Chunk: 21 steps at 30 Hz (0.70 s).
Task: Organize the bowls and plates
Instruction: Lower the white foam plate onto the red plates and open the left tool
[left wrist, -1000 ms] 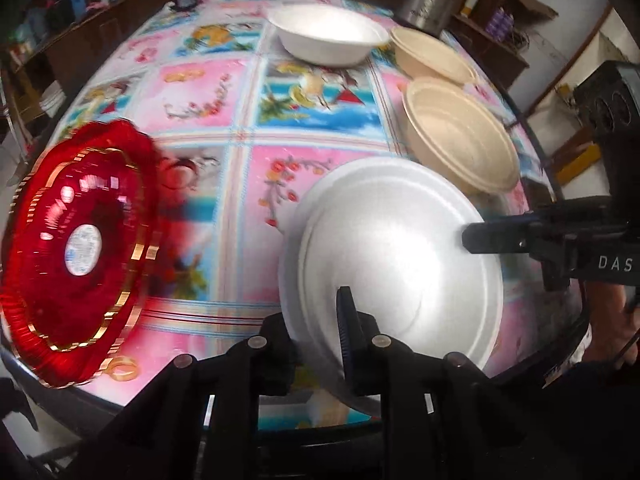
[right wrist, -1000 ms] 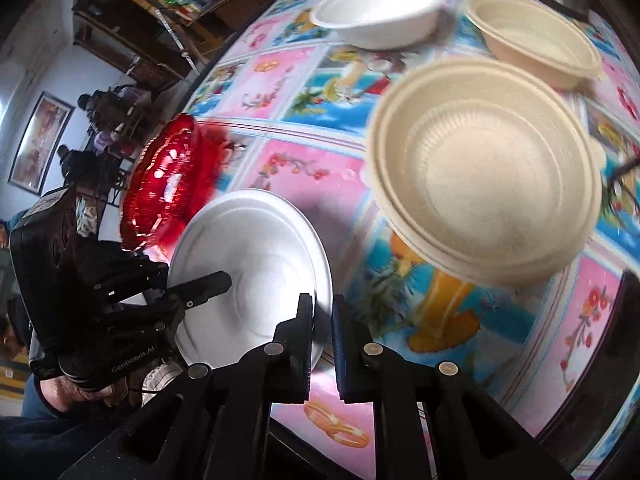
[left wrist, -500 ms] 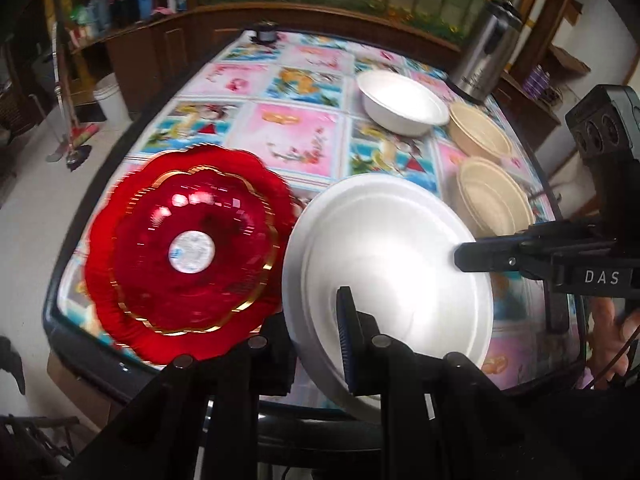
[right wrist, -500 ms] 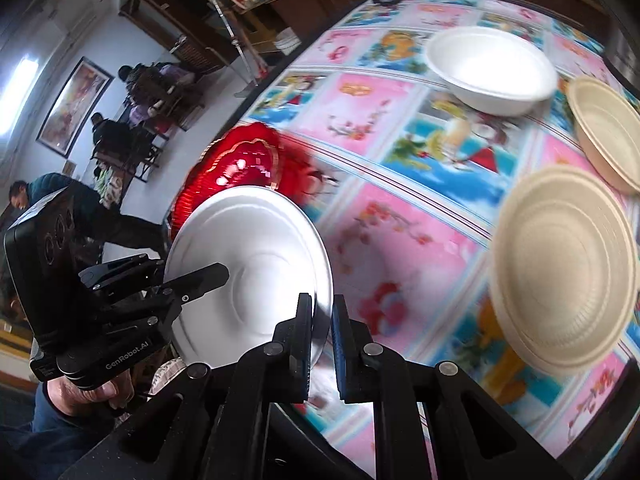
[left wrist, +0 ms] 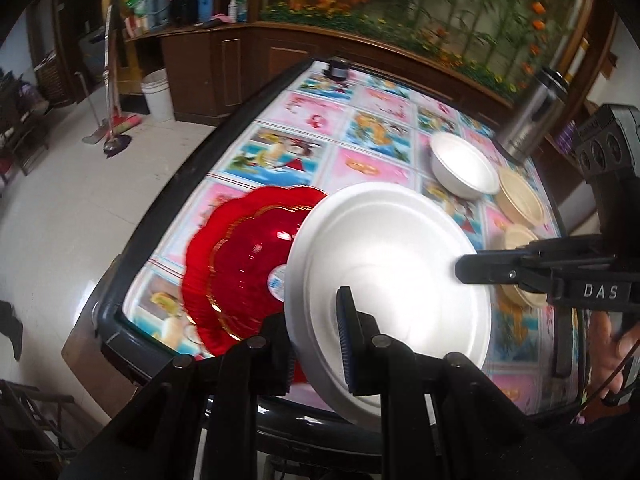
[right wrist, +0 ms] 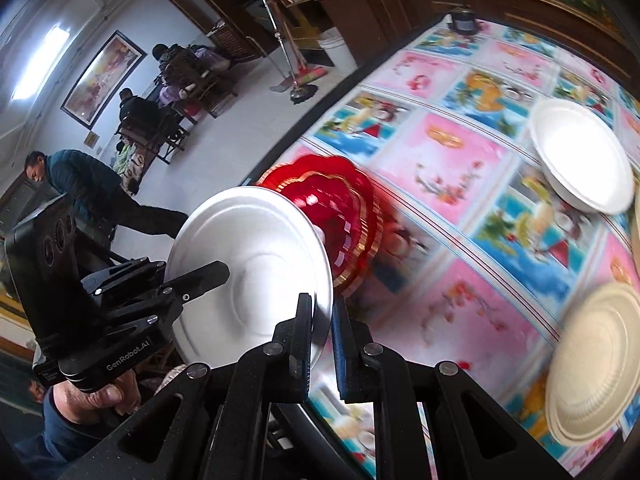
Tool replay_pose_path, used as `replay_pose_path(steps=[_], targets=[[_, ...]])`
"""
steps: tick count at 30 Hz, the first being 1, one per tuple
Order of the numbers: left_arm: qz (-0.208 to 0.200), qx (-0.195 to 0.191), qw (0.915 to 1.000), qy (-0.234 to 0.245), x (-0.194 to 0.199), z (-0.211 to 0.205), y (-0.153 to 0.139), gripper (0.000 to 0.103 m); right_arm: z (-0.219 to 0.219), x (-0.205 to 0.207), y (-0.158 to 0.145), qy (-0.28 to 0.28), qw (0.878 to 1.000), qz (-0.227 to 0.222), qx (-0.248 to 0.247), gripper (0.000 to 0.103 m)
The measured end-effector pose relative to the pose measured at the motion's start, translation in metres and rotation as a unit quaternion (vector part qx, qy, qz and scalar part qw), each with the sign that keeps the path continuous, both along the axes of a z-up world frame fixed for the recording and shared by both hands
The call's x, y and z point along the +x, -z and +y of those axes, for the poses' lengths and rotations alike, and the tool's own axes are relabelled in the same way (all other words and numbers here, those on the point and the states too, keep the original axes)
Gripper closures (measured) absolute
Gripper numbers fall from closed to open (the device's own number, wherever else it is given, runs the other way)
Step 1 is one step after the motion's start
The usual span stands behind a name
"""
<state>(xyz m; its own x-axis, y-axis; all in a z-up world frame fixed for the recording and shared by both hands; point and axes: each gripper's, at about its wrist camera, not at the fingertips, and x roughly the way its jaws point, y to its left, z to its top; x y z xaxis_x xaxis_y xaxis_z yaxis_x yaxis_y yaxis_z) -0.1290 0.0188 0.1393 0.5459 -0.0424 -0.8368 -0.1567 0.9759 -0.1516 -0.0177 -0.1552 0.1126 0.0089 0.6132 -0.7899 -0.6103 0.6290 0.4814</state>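
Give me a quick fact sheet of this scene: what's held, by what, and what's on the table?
held item: white plate, lifted off the table and tilted
left claw: shut on the plate's near rim
right claw: shut on the plate's opposite rim
below the plate: red plate, flat on the table and partly hidden by the white one
table: covered in a colourful picture cloth
bowls on table: white bowl; two beige bowls beyond it
also there: metal flask at the far edge
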Motion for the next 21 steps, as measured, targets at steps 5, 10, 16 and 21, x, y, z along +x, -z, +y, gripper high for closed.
replay_pose_path(steps=[5, 10, 16, 21], targets=[[0.010, 0.001, 0.9998, -0.018, 0.009, 0.022, 0.009, 0.086, 0.028, 0.010, 0.007, -0.002, 1.000, 0.009, -0.005, 0.092], [0.036, -0.010, 0.9987, -0.034, 0.022, 0.038, 0.038, 0.086, 0.049, 0.021, 0.028, 0.006, 0.999, 0.018, -0.026, 0.092], [0.060, -0.012, 0.9974, -0.039, 0.035, 0.049, 0.069, 0.086, 0.068, 0.033, 0.056, 0.015, 0.998, 0.021, -0.051, 0.092], [0.076, -0.011, 0.9965, -0.034, 0.044, 0.053, 0.085, 0.086, 0.074, 0.044, 0.072, 0.024, 0.997, 0.023, -0.068, 0.092]])
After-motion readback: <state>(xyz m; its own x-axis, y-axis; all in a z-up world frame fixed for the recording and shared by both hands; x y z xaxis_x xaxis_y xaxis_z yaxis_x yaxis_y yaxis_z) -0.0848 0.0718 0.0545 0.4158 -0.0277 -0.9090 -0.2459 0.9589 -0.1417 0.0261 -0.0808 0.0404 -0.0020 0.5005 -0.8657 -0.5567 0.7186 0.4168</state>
